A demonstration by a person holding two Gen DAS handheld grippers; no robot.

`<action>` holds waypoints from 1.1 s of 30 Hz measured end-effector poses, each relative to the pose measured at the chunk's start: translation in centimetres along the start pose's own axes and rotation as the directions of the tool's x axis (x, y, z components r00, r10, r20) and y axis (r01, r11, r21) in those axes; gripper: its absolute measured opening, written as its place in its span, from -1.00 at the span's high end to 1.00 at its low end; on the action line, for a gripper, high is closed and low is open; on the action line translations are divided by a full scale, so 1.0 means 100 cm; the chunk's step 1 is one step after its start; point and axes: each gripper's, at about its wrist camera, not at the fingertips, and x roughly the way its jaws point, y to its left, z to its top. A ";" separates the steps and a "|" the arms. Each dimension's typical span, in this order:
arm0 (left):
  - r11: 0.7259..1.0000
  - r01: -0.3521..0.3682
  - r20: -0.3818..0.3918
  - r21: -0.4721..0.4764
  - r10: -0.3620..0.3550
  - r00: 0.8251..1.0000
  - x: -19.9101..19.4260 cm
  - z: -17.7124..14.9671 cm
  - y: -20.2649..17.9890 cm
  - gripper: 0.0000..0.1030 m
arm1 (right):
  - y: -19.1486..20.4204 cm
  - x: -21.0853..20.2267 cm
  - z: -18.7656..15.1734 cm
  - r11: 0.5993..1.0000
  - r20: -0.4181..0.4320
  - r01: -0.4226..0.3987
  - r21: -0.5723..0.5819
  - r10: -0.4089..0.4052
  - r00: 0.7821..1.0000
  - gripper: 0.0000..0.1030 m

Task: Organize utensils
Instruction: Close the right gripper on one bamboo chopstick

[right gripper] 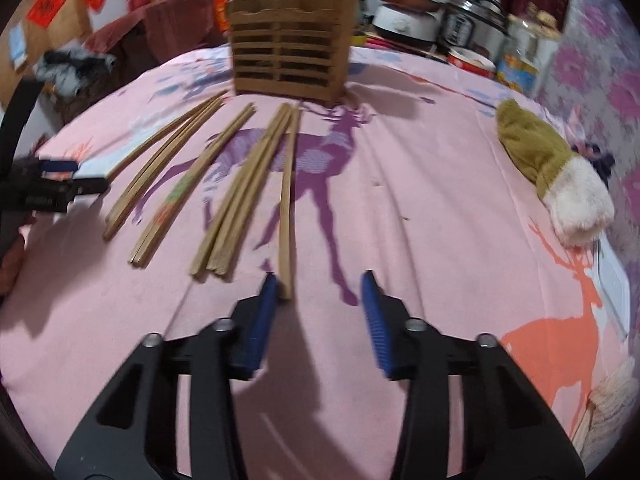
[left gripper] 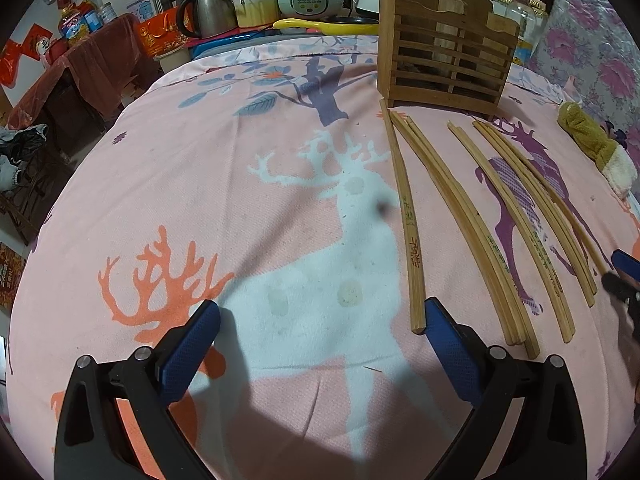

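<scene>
Nearest, right gripper point(right gripper: 320, 280) jaws apart, nothing pinched; single chopstick's point(right gripper: 289, 216) end just inside the left pad. Left gripper point(left gripper: 320, 312) spread wide, empty. Beyond: chopstick groups point(right gripper: 224, 220) on pink cloth point(right gripper: 420, 208), wooden holder point(right gripper: 290, 46) farthest.

The left hand-held gripper point(left gripper: 320, 322) is pointing steeply downward with its blue-padded fingers point(left gripper: 188, 352) spread wide and nothing between them. The right hand-held gripper point(right gripper: 320, 292) is tilting down likewise, its jaws standing partly apart and gripping nothing, its left pad point(right gripper: 260, 320) sitting just beside a stick.
</scene>
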 end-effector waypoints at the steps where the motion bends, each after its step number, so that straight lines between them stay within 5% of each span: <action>1: 1.000 -0.001 0.000 0.001 0.001 1.000 0.000 0.000 0.000 -0.92 | -0.002 0.000 -0.001 1.000 0.003 -0.012 0.008 0.012 1.000 0.24; 9: 0.994 -0.066 0.036 0.084 0.063 0.997 -0.006 -0.002 -0.014 -0.90 | 0.011 0.004 0.001 0.998 -0.012 -0.030 -0.051 0.029 1.000 0.26; 10: 0.993 -0.069 0.042 0.098 0.065 0.997 -0.007 -0.002 -0.017 -0.90 | 0.009 0.003 0.000 0.999 -0.009 -0.035 -0.042 0.034 0.999 0.48; 12: 0.993 -0.051 0.045 0.111 0.046 0.998 -0.007 -0.002 -0.019 -0.69 | 0.006 0.003 0.000 0.999 -0.008 -0.039 -0.024 0.039 0.999 0.72; 16: 0.994 0.075 0.019 0.080 -0.076 0.997 -0.007 0.001 -0.014 -0.23 | 0.005 0.003 0.000 0.999 -0.014 -0.043 -0.019 0.043 0.999 0.71; 19: 0.992 0.071 0.032 0.101 -0.074 0.997 -0.008 0.000 -0.020 0.02 | 0.005 0.004 0.000 0.999 -0.016 -0.042 -0.021 0.042 0.999 0.70; 24: 0.980 0.074 0.052 0.185 -0.085 0.995 -0.013 -0.006 -0.041 0.79 | 0.005 0.004 0.000 0.999 -0.015 -0.043 -0.019 0.043 0.999 0.72; 33: 0.984 0.066 0.118 0.164 -0.086 0.989 -0.036 -0.009 -0.041 0.87 | 0.011 -0.025 -0.002 0.999 0.115 -0.003 -0.044 0.008 0.993 0.86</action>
